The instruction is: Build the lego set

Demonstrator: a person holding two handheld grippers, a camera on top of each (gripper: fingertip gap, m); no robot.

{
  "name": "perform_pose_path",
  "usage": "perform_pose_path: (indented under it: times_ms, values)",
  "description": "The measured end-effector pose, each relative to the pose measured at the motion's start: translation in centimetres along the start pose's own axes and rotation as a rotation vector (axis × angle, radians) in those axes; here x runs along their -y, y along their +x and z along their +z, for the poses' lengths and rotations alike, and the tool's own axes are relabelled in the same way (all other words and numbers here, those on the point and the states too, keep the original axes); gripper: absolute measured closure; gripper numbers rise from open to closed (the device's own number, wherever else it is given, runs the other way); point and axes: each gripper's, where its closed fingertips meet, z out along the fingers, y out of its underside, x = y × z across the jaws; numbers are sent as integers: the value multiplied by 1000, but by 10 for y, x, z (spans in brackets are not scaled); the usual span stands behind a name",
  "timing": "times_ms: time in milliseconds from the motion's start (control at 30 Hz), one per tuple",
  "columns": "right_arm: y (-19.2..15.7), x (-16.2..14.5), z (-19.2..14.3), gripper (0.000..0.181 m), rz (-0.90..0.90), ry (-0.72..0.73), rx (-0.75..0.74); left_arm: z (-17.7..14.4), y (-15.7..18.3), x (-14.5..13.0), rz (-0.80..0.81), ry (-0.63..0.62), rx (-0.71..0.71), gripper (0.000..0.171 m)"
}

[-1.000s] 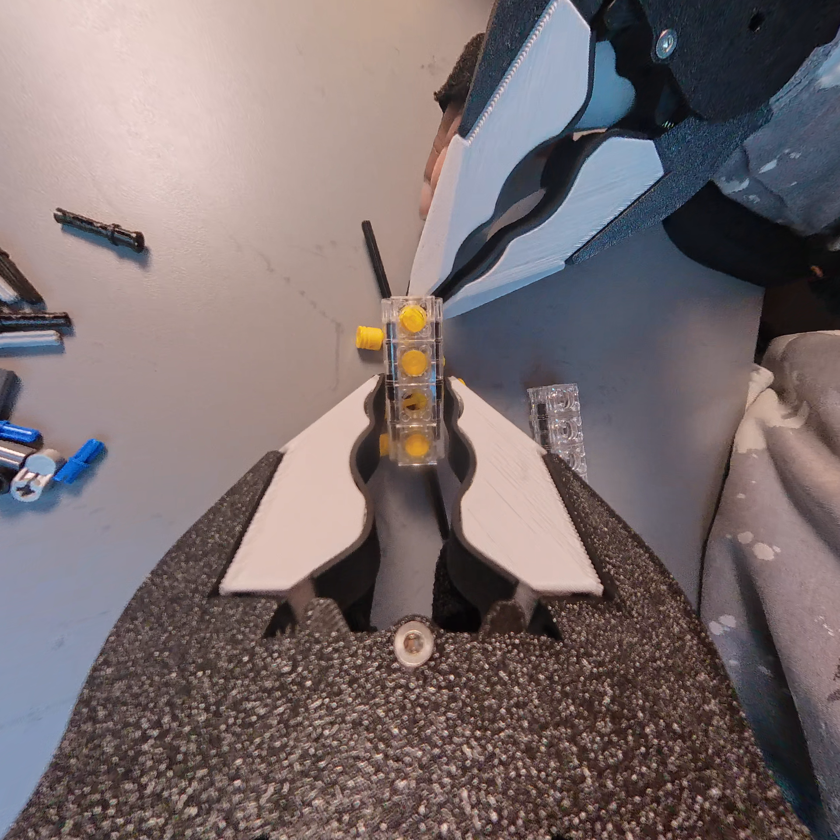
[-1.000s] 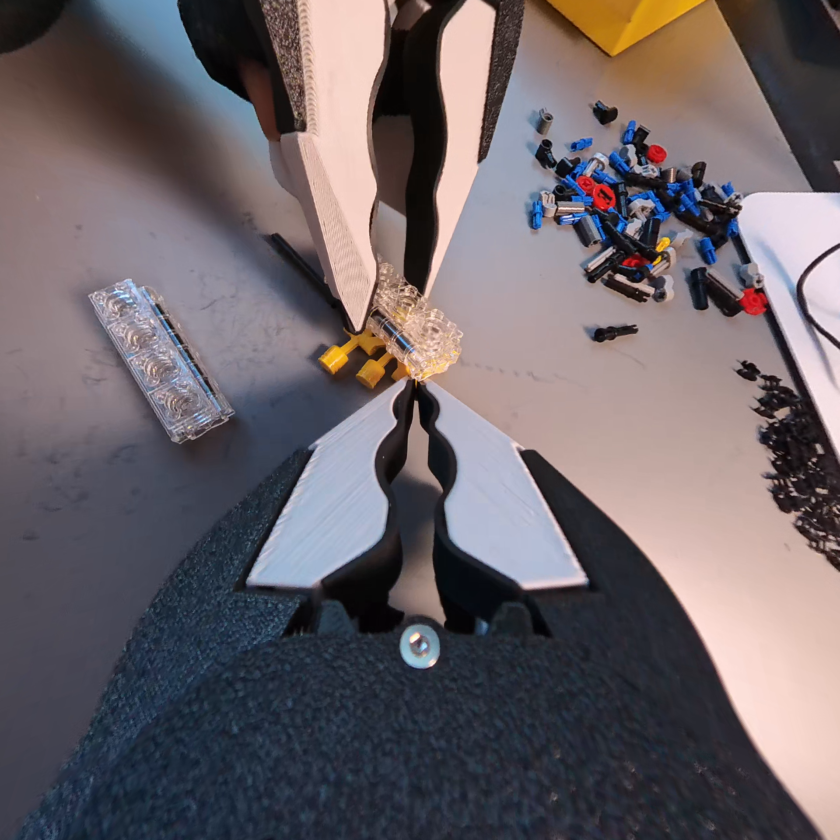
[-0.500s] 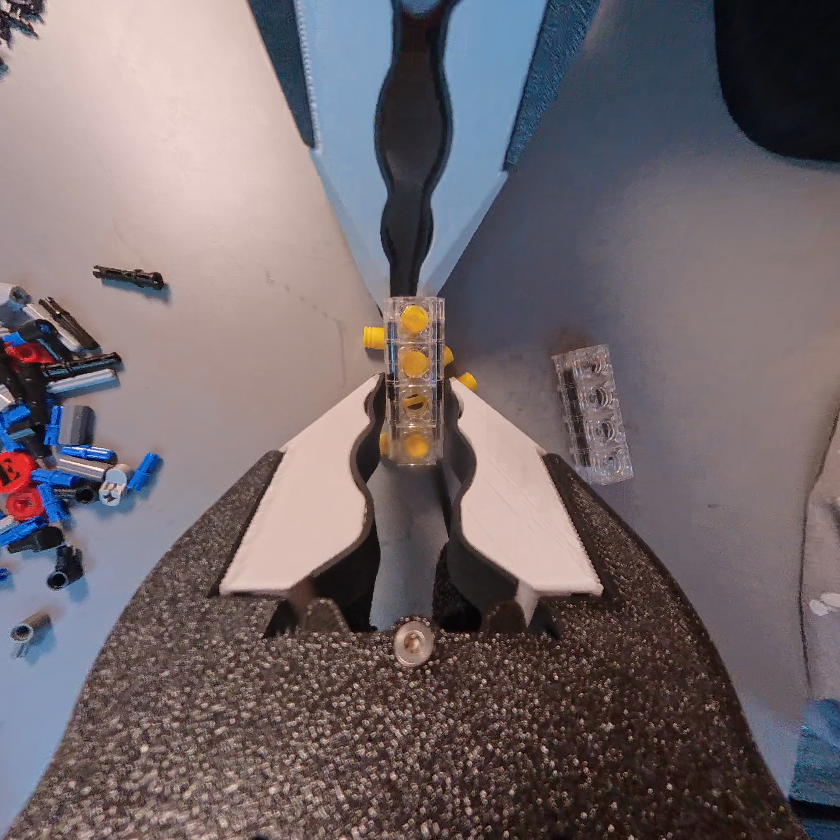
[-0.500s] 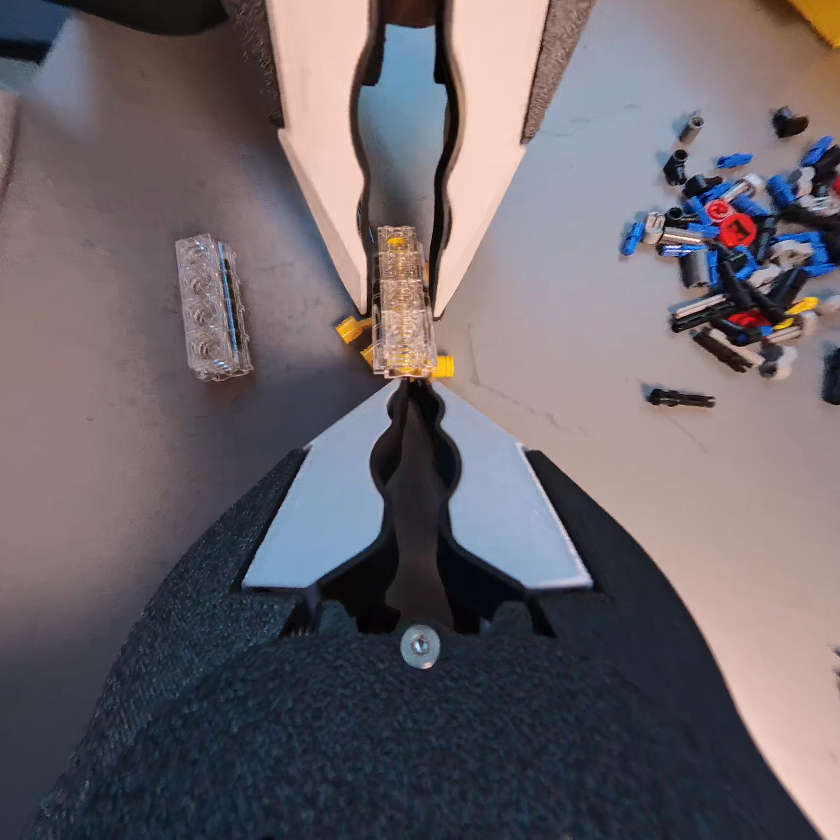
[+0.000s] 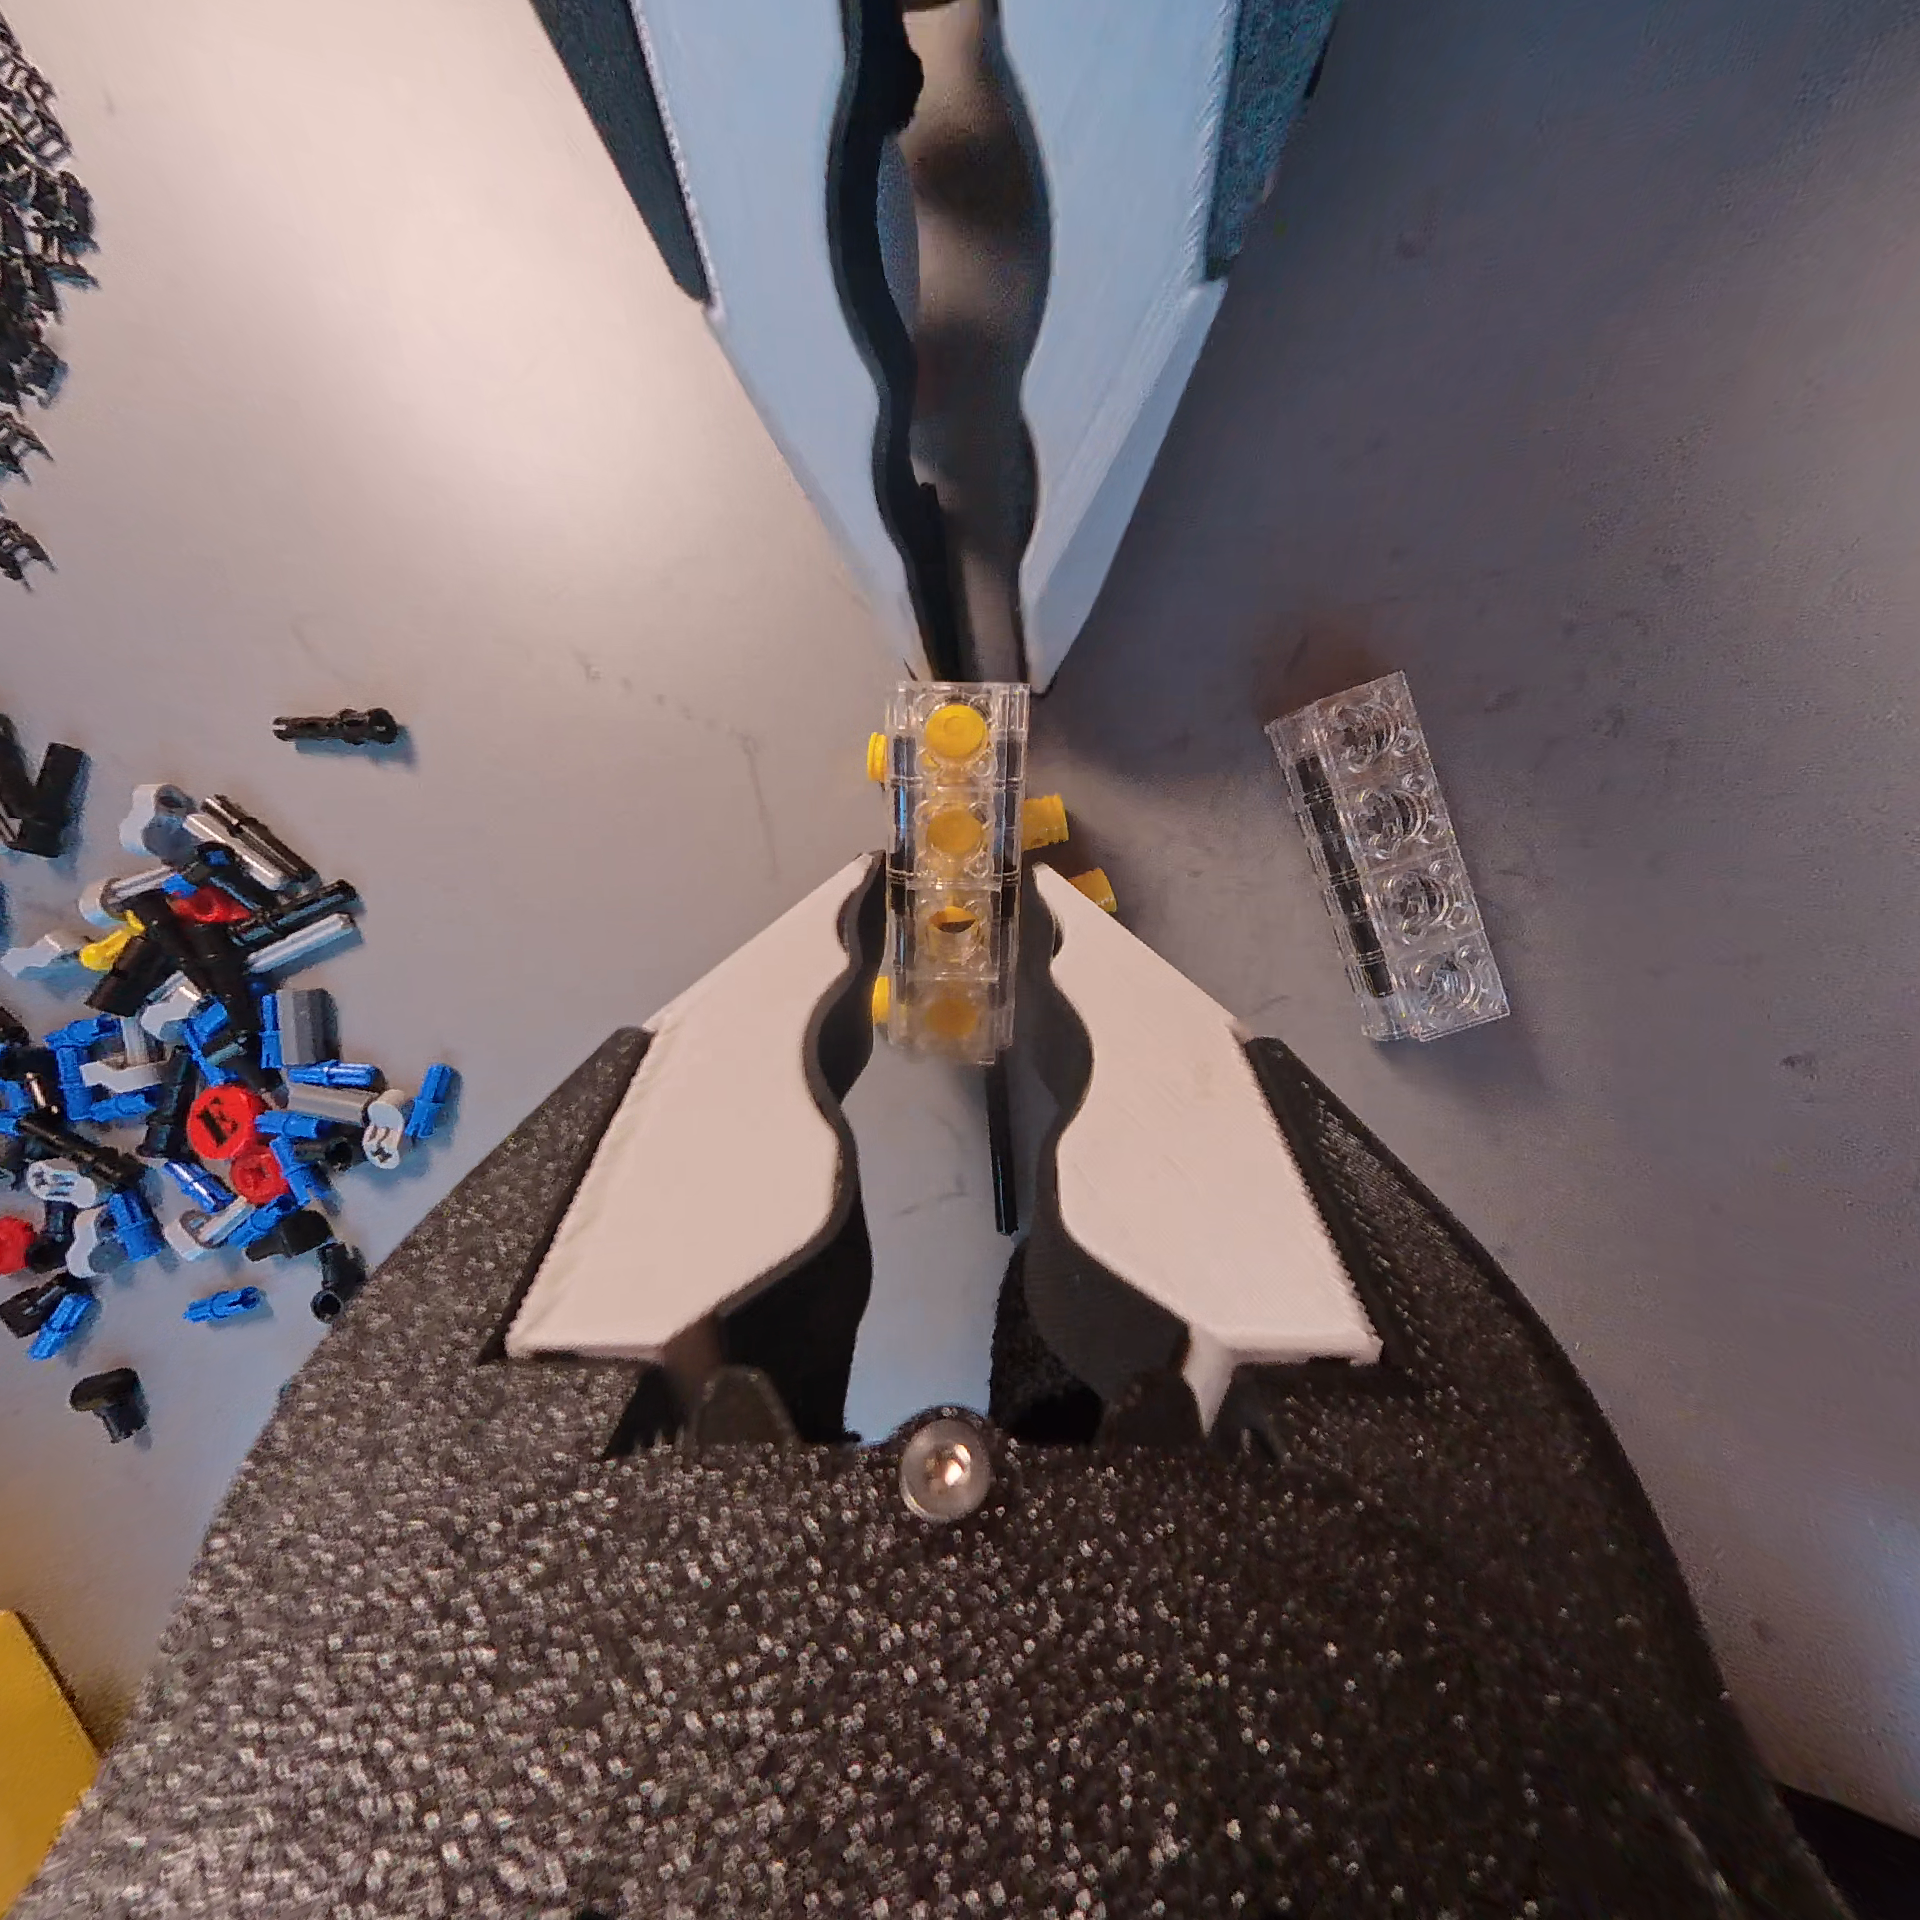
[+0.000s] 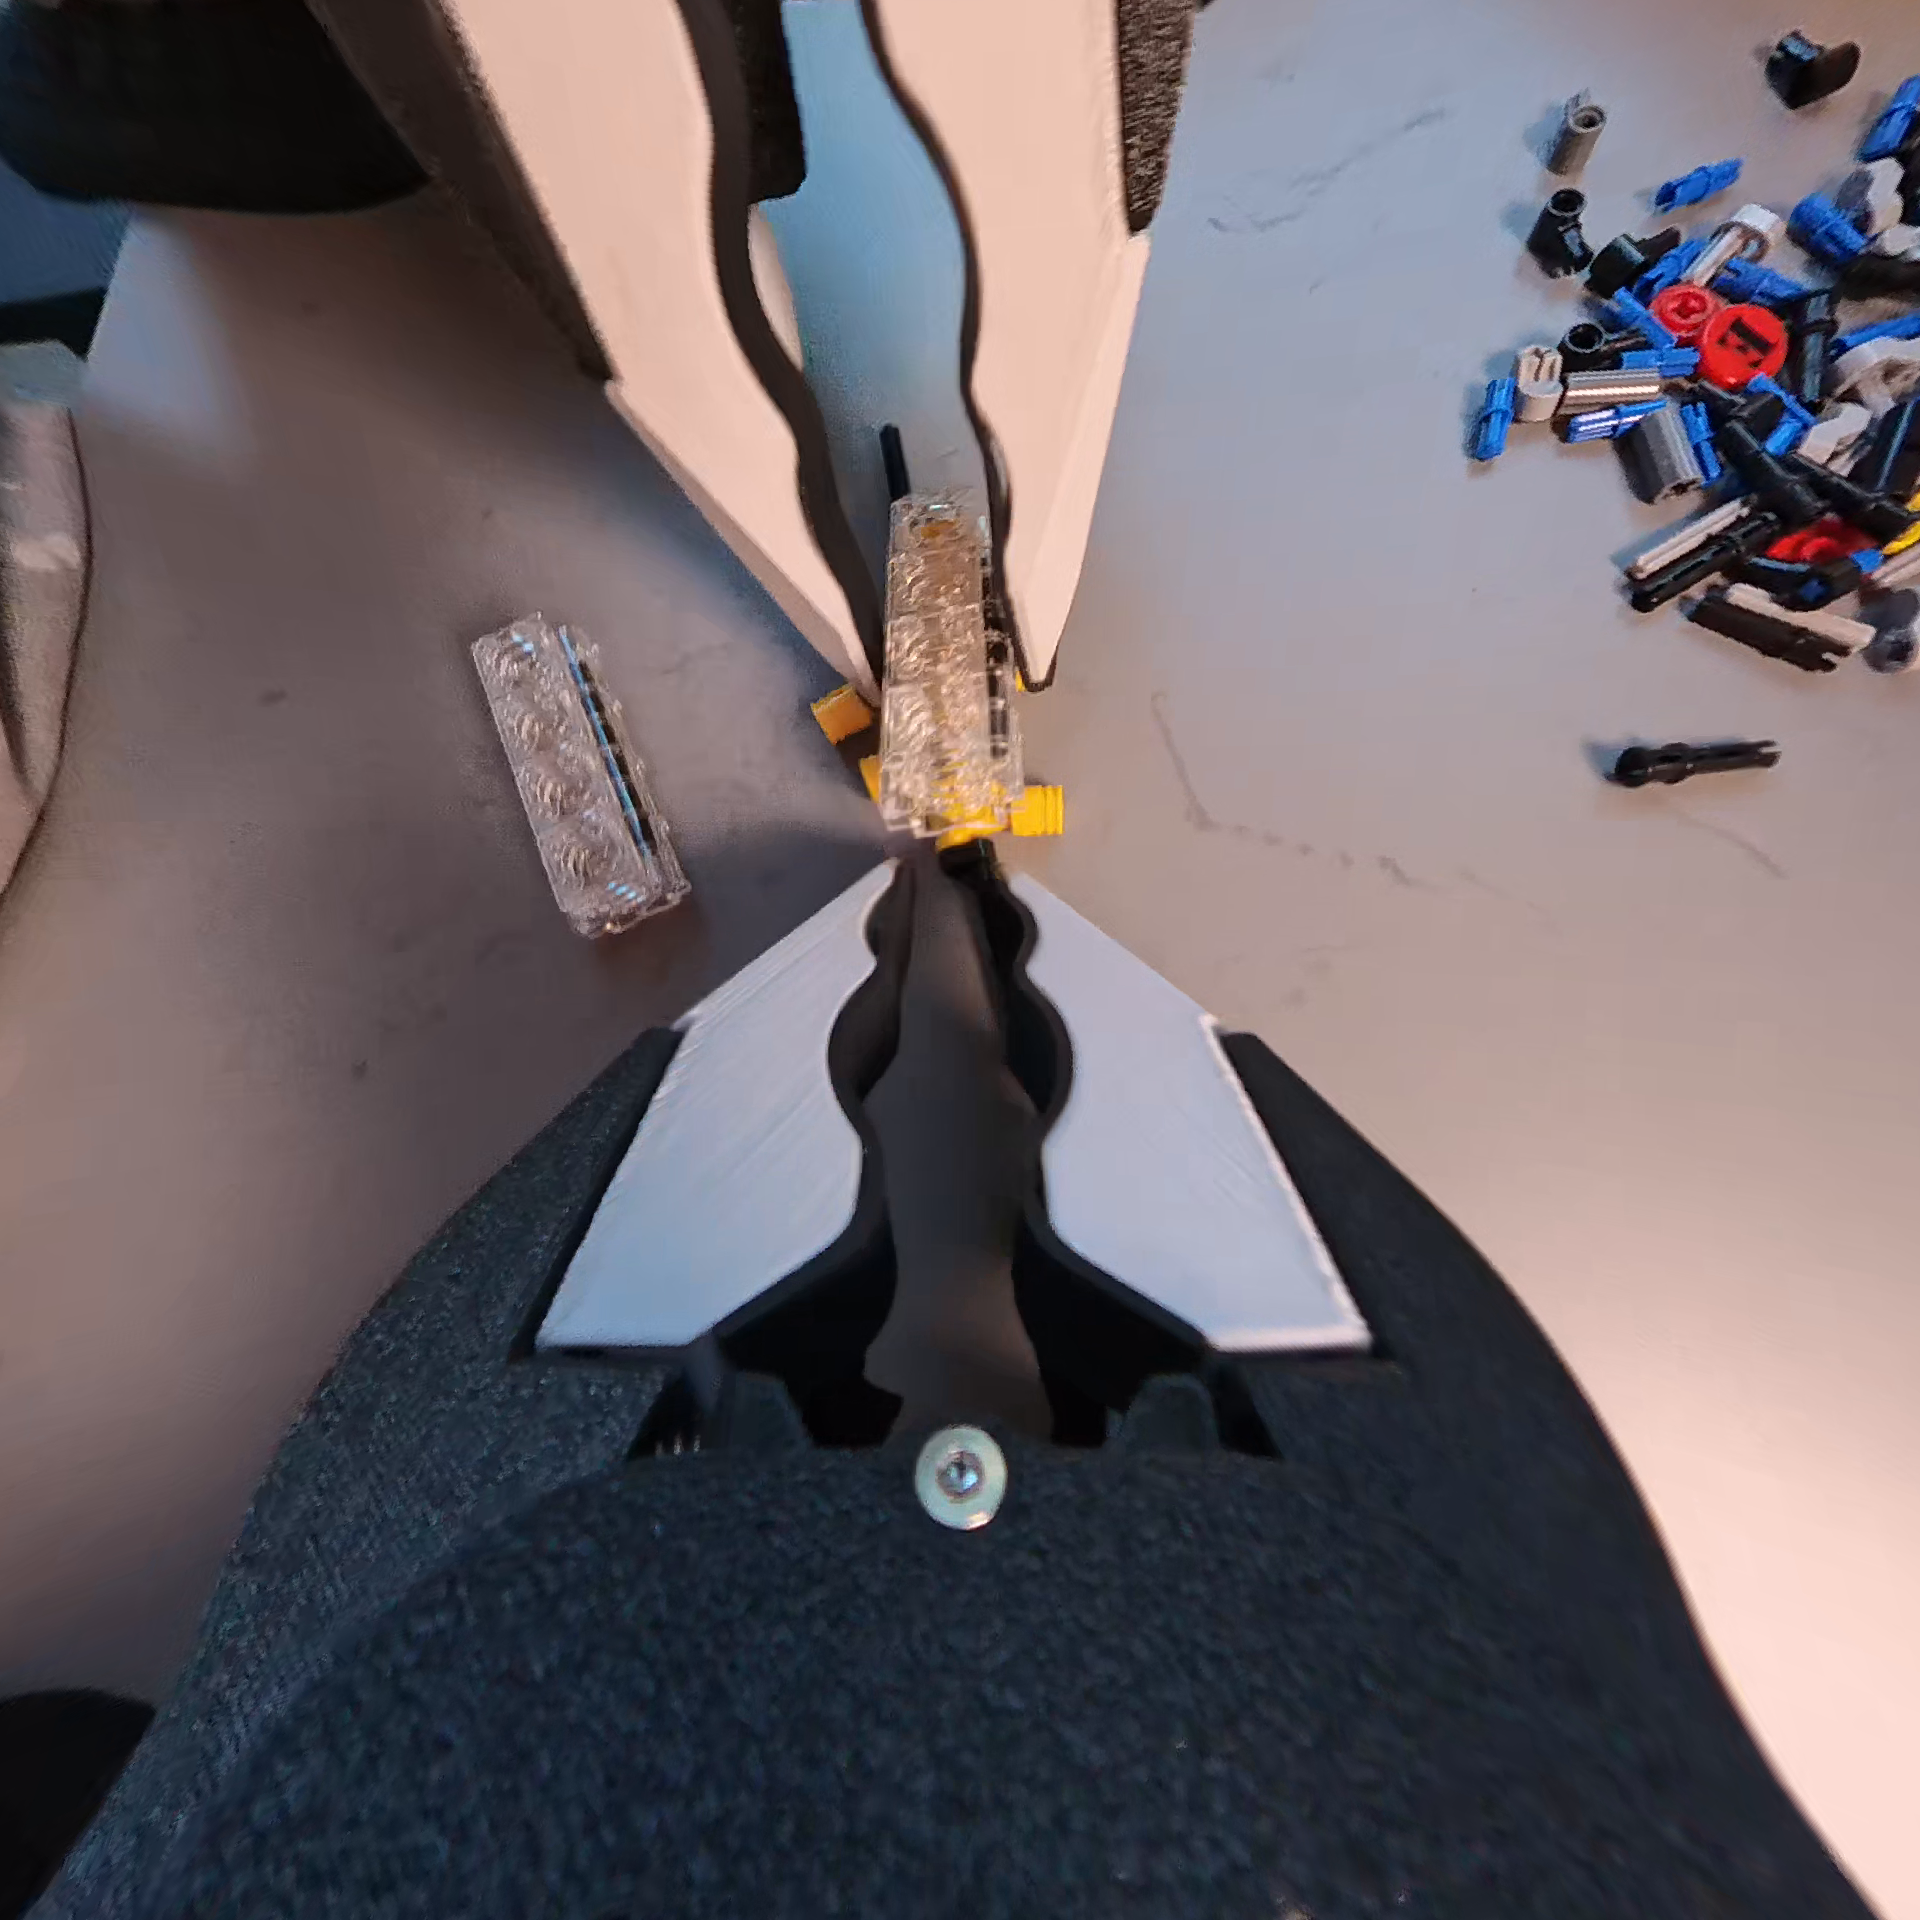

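Note:
My left gripper (image 5: 954, 868) is shut on a clear four-stud brick (image 5: 951, 831) with yellow pins in its holes, held just above the grey table (image 5: 520, 520). My right gripper (image 6: 951, 871) faces it head-on, its tips at the brick's far end (image 6: 945, 675). Its jaws stand a narrow gap apart with nothing between them. It enters the left wrist view (image 5: 971, 670) from the top. A second clear brick (image 5: 1387, 862) lies on the table beside them and shows in the right wrist view (image 6: 577, 774). A thin black axle (image 5: 1000, 1174) lies under the left fingers.
A pile of small blue, black, grey and red pieces (image 5: 177, 1039) lies to the left gripper's left, also in the right wrist view (image 6: 1745, 416). A lone black pin (image 5: 338, 725) lies nearer. Tiny black parts (image 5: 31, 208) and a yellow box corner (image 5: 31, 1714) sit at the edges. My left and right fingertips are right by each other.
The right gripper has swung round from an angle to face the left gripper straight on, and its jaws have parted slightly. The left gripper has kept hold of the clear brick.

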Motion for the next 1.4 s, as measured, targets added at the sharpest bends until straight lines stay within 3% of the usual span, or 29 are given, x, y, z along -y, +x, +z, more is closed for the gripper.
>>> perform_pose_path:
  times_ms: [167,400,467,533,867,1067,1133,1267,1400]
  values:
    - [-5,14,-6,143,-128,79,-77,0,-1,-1,3,-37,14,147]
    - [5,29,-11,144,-171,128,-145,-1,-2,-4,3,-114,5,148]
    - [4,32,-4,159,-199,113,-137,-1,-2,-4,4,-135,-3,148]
    - [4,33,-1,159,-187,117,-109,-1,-3,-4,19,-146,-6,148]
    - [1,26,-10,165,-194,151,-33,-7,4,-3,-162,137,-148,147]
    - [1,25,-11,163,-210,126,-70,-4,6,-8,-174,223,-105,147]
    - [3,24,-12,148,-220,84,-97,-4,7,-9,-152,213,-103,147]
    - [1,17,-4,156,-227,64,-85,-5,7,-10,-135,207,-93,147]
    - [2,4,0,157,-216,12,-52,-14,7,0,-157,294,-113,148]
